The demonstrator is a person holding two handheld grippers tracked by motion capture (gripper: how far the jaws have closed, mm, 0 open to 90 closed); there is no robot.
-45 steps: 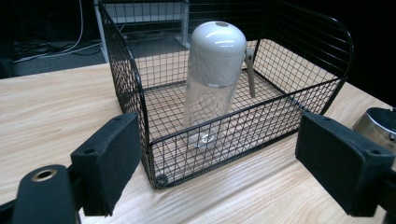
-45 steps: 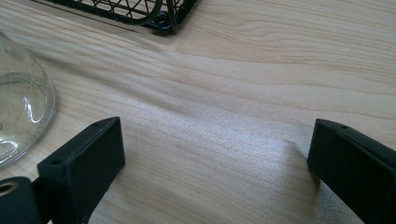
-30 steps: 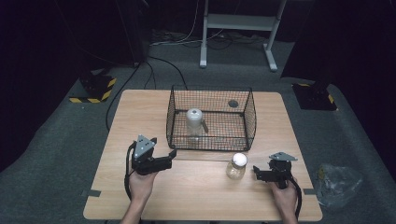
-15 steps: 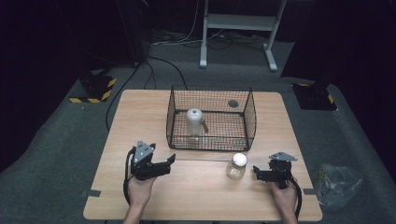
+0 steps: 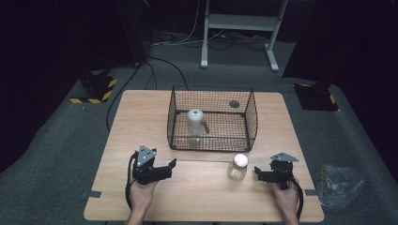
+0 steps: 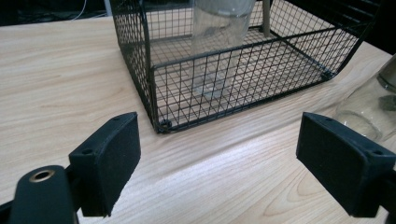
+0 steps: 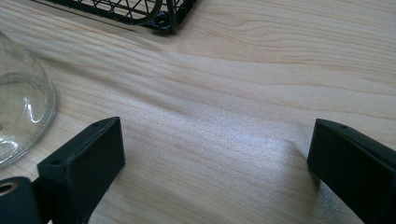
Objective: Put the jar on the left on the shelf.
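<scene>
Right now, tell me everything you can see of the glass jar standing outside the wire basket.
The glass jar is small, clear and round-bodied, closed with a white cap. It stands upright on the wooden table, just in front of the black wire basket near its right front corner, apart from the mesh. It looks empty. The right gripper sits beside it with jaws open; nothing touches the jar but the tabletop.

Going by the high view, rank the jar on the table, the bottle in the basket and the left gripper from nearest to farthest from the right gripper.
From the right gripper:
1. Jar, just beside its jaws, outside the basket.
2. Bottle, farther back, in the basket's left half.
3. Left gripper, across the table's near edge.
</scene>
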